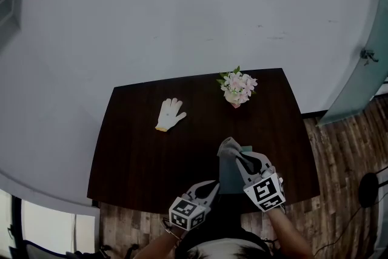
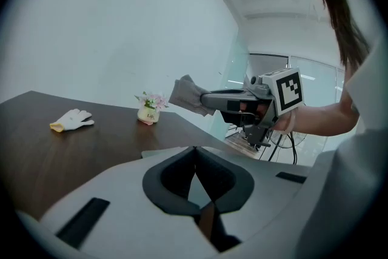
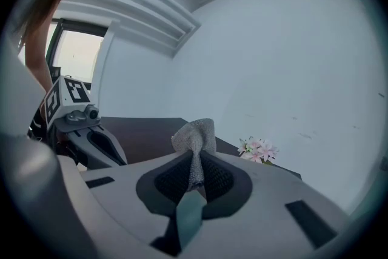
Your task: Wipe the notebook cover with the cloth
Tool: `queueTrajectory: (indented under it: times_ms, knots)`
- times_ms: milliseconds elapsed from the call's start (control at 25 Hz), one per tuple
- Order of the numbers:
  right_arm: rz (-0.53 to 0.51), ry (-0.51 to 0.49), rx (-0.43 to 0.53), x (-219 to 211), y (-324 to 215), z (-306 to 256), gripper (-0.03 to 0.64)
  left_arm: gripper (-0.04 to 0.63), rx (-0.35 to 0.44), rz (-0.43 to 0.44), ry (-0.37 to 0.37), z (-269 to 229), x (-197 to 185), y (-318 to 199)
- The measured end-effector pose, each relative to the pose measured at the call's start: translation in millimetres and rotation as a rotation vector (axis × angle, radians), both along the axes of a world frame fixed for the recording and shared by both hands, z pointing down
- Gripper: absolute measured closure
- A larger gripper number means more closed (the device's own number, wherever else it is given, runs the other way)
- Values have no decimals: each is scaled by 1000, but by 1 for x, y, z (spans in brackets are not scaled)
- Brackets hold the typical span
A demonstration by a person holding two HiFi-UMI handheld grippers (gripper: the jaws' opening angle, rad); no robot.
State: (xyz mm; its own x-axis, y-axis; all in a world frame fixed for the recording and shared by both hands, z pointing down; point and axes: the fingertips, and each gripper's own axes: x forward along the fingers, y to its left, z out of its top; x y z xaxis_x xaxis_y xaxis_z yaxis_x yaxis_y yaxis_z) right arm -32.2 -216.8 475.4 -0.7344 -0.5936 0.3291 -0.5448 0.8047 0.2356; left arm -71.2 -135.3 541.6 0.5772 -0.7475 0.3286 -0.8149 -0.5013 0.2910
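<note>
Right gripper view resolves the grip: right tool (image 3: pixel 194 161) clamped on grey cloth (image 3: pixel 195 130). Left tool (image 2: pixel 195 150) jaws together, low beside teal notebook (image 1: pixel 229 179); right tool raised above it.
</note>
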Motion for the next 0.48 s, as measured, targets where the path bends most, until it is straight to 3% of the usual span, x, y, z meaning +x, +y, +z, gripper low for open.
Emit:
queueTrajectory:
  times_ms: [480]
  knots:
    - [-59,202,-35,-41,-50,72,580,578,-121,156,-99,68,-13,-33]
